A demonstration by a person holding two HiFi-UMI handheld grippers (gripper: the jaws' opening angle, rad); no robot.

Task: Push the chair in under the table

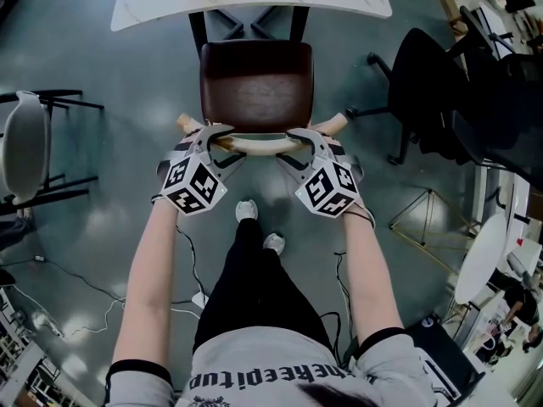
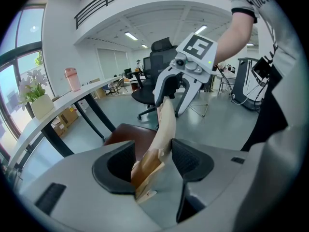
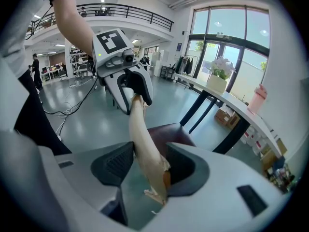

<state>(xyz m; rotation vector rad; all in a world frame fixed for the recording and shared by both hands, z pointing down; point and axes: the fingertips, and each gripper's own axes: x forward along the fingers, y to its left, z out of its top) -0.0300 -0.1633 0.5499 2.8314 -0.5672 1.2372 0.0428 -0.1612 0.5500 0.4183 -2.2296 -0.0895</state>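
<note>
Flowers (image 2: pixel 29 83) with pale petals stand in a white box planter (image 2: pixel 41 106) at the left end of the long white tabletop (image 2: pixel 72 98) in the left gripper view. A pink lidded cup (image 2: pixel 72 79) stands upright further along the same tabletop; what it holds cannot be seen.

Seen from the head view, the chair with the dark brown padded seat (image 1: pixel 257 87) stands just before the tabletop's near edge, its seat out in the open. Its curved pale wooden back rail (image 1: pixel 259 146) passes through both grippers. The left claw (image 1: pixel 216 138) is spread and straddles the rail's left part, which lies close to one pad and clear of the other. The right claw (image 1: pixel 305 140) is likewise spread around the rail's right part, not pinching it. A black office chair (image 1: pixel 428 91) stands on the floor to the right, well apart.
</note>
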